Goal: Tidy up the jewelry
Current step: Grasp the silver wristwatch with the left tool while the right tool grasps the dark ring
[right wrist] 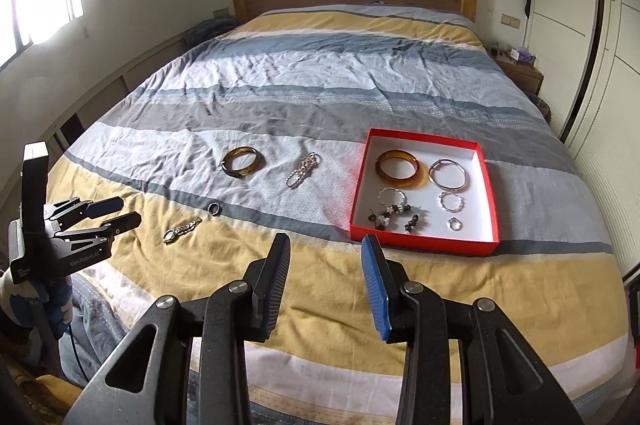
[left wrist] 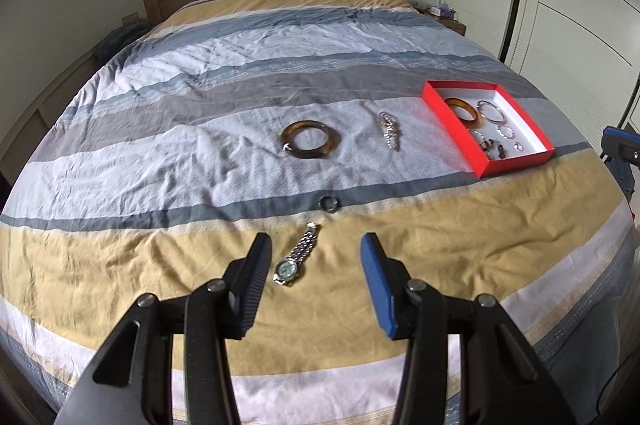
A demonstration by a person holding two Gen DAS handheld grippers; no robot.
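Left tongs (left wrist: 314,257) stood apart above the bedspread (left wrist: 160,129), a watch (left wrist: 296,257) lying between the tips. Beyond lay a ring (left wrist: 329,203), a bangle (left wrist: 309,144), a chain (left wrist: 389,130) and the red box (left wrist: 516,165), well right.

Right tongs (right wrist: 326,257) stood apart, holding nothing, just short of the box (right wrist: 424,245), which held a bangle (right wrist: 398,169) and bracelets. The watch (right wrist: 180,229) lay left, near the left tongs (right wrist: 118,212).

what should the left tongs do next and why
Probably ease the left tongs down and close on the watch. They are open, the watch lies loose on the bedspread between the fingers, and the red box already holds other pieces.
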